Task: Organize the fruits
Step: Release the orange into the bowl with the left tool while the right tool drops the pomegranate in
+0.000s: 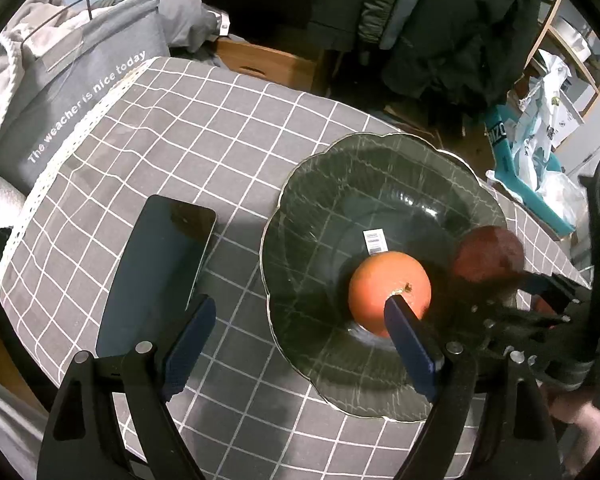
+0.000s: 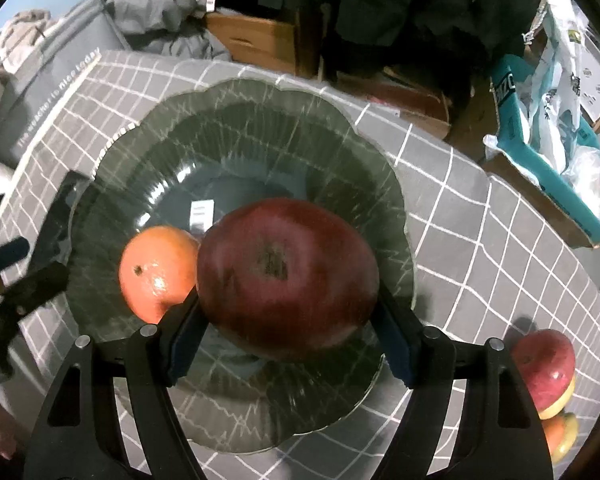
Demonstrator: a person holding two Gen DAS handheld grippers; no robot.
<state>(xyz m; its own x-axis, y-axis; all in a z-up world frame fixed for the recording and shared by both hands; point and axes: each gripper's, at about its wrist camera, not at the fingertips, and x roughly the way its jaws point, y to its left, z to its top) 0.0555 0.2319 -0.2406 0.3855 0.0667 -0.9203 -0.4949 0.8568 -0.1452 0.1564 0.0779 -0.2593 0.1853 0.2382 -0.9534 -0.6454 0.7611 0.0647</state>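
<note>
Placing apple (image 2: 288,276), clamped in right gripper (image 2: 288,320), above bowl (image 2: 260,112) beside orange (image 2: 156,272); next, lower and release; left gripper (image 1: 300,332) wide open, empty.

Glossy glass bowl (image 2: 396,208), matt cloth tablecloth (image 1: 204,128)

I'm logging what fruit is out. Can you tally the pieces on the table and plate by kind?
Oranges: 1, on the glass plate, orange
Apples: 3, dark red apple between the right tongs, two apples on the tablecloth
Total: 4
</note>
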